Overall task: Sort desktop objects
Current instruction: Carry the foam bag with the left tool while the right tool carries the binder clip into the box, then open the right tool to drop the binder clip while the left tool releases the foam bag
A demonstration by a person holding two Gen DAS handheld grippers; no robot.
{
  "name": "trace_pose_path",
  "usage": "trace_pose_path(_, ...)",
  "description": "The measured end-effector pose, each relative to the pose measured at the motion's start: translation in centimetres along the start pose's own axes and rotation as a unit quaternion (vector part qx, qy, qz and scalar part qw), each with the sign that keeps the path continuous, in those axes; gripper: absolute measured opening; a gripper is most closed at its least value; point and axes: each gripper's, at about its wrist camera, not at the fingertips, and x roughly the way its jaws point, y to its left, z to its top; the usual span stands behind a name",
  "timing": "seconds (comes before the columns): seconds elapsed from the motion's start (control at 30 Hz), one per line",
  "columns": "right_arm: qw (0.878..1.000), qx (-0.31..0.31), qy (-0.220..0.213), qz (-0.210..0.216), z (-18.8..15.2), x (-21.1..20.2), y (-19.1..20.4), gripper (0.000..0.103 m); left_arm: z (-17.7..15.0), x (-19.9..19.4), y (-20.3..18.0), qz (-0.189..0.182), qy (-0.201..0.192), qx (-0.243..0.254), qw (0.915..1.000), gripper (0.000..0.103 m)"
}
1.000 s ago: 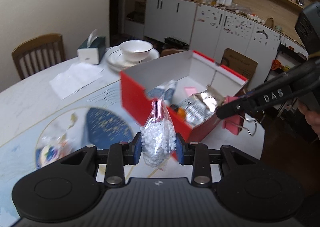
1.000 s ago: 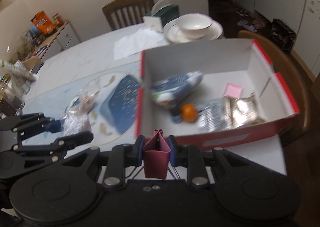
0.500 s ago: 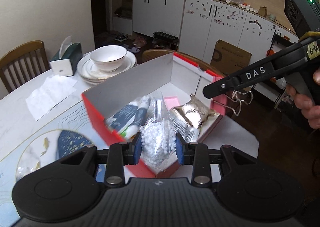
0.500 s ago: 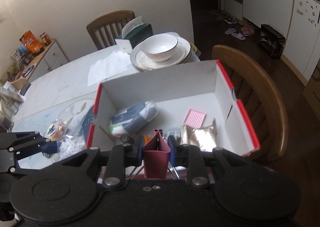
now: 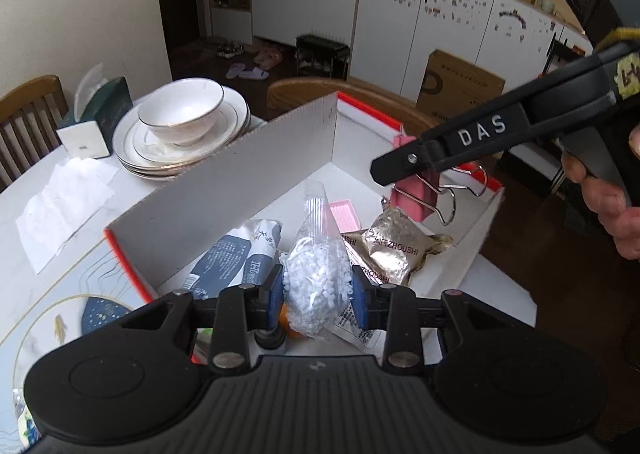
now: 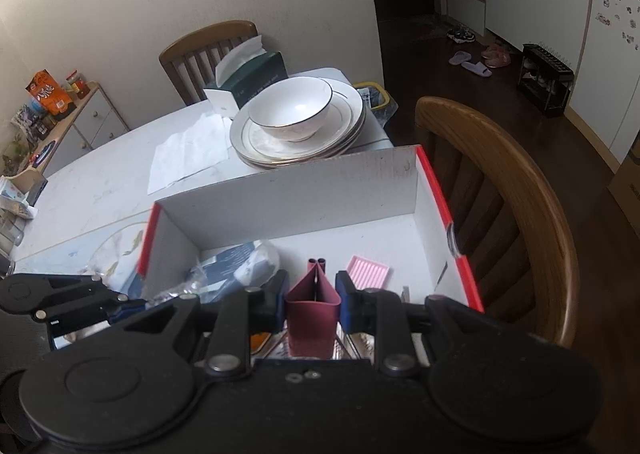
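Note:
My left gripper (image 5: 317, 296) is shut on a clear bag of white beads (image 5: 316, 286), which hangs over the near end of the red-and-white cardboard box (image 5: 240, 189). In the right wrist view my right gripper (image 6: 312, 296) is shut on a maroon binder clip (image 6: 312, 306) above the box's (image 6: 288, 197) inside. The clip (image 5: 412, 197) also shows from the left wrist, hanging over the far end. A blue-and-white packet (image 5: 236, 262), a gold foil packet (image 5: 396, 250), a pink ridged piece (image 6: 368, 272) and something orange (image 5: 285, 320) lie in the box.
A bowl on stacked plates (image 6: 296, 117) and a green tissue box (image 6: 256, 77) stand behind the box, with a paper napkin (image 6: 188, 153) beside them. A wooden chair (image 6: 500, 193) presses against the table's right side. A person's hand (image 5: 608, 197) holds the right gripper.
Both grippers have travelled from in front of the box to above its inside. Each still grips the same thing: the bead bag on the left, the binder clip on the right.

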Motion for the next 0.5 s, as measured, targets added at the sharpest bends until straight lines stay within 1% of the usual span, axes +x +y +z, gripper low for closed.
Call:
trace_pose_path(0.1,1.000,-0.003,0.007,-0.009,0.5,1.5,-0.7,0.023,0.3,1.8,-0.1,0.001,0.019,0.000,0.9998,0.033)
trace_pose_path(0.23,1.000,0.009,0.024,-0.012,1.4,3.5,-2.0,0.023,0.3,3.9,0.0,0.008,0.041,0.000,0.9991,0.033)
trace_pose_path(0.33,0.999,0.008,0.032,-0.018,1.6,4.9,-2.4,0.023,0.3,4.9,-0.1,0.012,0.053,0.001,0.9985,0.033)
trace_pose_path(0.5,0.999,0.007,0.047,-0.018,1.3,6.7,-2.6,0.023,-0.2,6.1,0.1,0.018,0.071,-0.003,0.9973,0.033)
